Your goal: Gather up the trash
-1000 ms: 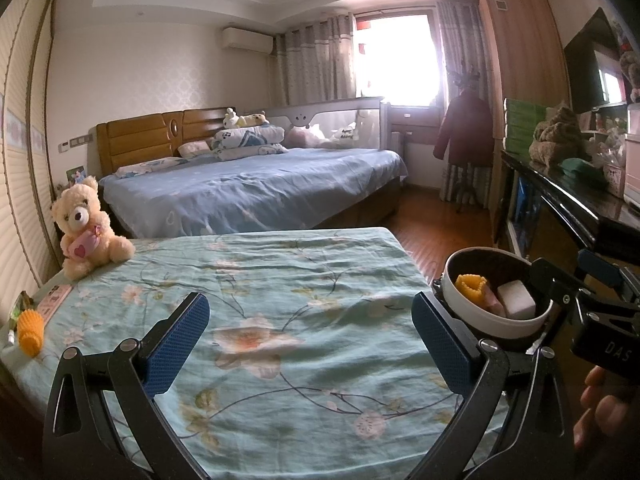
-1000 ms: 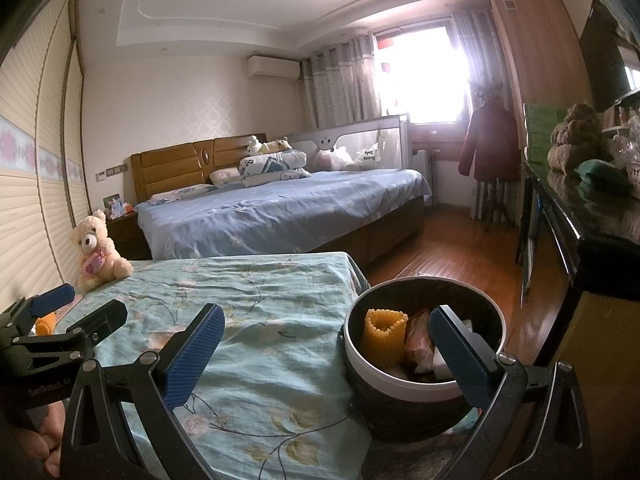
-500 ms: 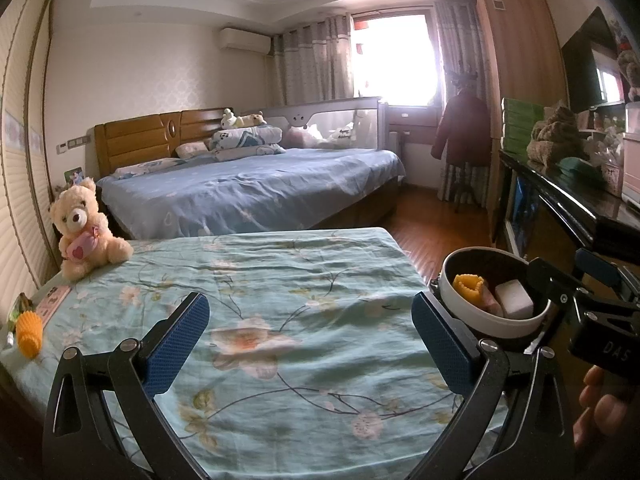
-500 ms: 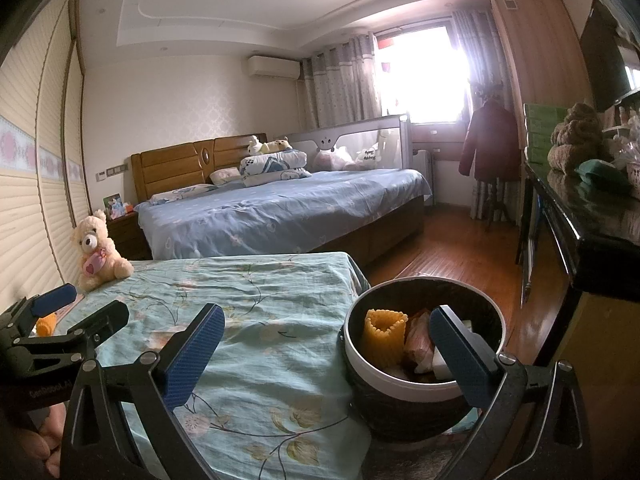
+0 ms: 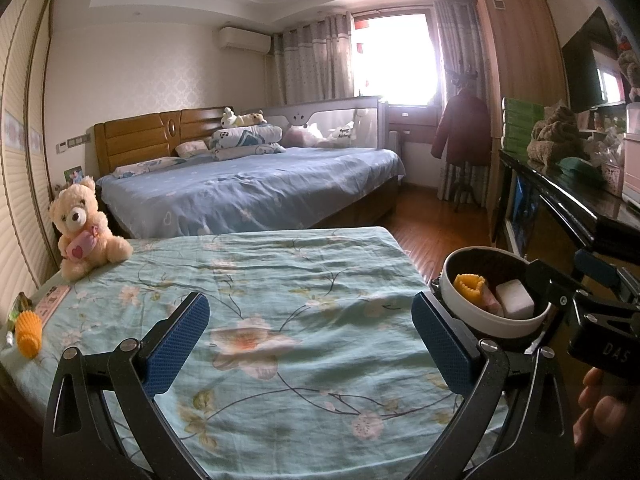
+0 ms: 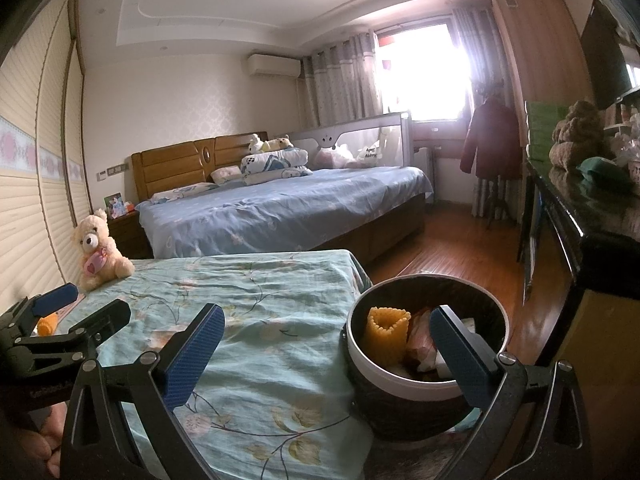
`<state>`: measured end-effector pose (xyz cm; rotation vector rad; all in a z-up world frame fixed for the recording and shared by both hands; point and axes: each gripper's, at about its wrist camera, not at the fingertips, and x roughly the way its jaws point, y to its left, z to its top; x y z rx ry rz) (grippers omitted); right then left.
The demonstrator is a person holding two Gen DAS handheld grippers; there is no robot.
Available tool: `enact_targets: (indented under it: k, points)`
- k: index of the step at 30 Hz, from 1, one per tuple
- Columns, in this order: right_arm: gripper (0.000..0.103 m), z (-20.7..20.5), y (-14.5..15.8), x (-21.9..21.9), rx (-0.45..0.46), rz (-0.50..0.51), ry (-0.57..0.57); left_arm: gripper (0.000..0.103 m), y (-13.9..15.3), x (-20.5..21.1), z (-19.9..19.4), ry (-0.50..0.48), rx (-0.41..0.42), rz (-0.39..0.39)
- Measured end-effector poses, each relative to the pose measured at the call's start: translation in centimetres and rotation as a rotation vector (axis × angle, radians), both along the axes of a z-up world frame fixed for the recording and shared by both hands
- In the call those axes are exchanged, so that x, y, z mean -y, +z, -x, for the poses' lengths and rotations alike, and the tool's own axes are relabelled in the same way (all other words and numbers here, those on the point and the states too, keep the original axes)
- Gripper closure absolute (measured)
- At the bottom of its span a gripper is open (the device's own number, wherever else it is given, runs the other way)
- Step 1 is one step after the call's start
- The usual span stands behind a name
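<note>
A round trash bin with a white rim point(image 6: 426, 384) stands at the right edge of the floral-sheeted bed point(image 5: 280, 320); it also shows in the left wrist view point(image 5: 492, 324). In it lie a yellow corrugated roll point(image 6: 386, 332), a pinkish wrapper point(image 6: 418, 336) and a white block point(image 5: 514, 304). An orange ridged piece point(image 5: 28, 330) lies at the bed's left edge beside a small bottle point(image 5: 20, 306). My left gripper point(image 5: 310, 344) is open and empty over the bed. My right gripper point(image 6: 326, 356) is open and empty, its right finger over the bin.
A teddy bear point(image 5: 82, 230) sits at the bed's far left corner. A larger blue bed point(image 5: 256, 188) stands beyond. A dark cluttered sideboard point(image 5: 568, 204) runs along the right. Wooden floor point(image 6: 460, 240) lies between the beds and sideboard.
The left wrist view has shifted slightly, so the bin and bed sit a little higher in it. Both grippers stay open and empty.
</note>
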<state>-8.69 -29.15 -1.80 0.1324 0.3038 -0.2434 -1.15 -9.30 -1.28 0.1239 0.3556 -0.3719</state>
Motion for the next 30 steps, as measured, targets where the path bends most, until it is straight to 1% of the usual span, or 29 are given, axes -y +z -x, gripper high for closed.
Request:
enact_targets:
  k: [30]
  points:
    - [0.000,-0.1,-0.4,-1.2,-0.023,-0.013,0.011,0.000,-0.2,0.5,0.6,-0.005,-0.012,0.002]
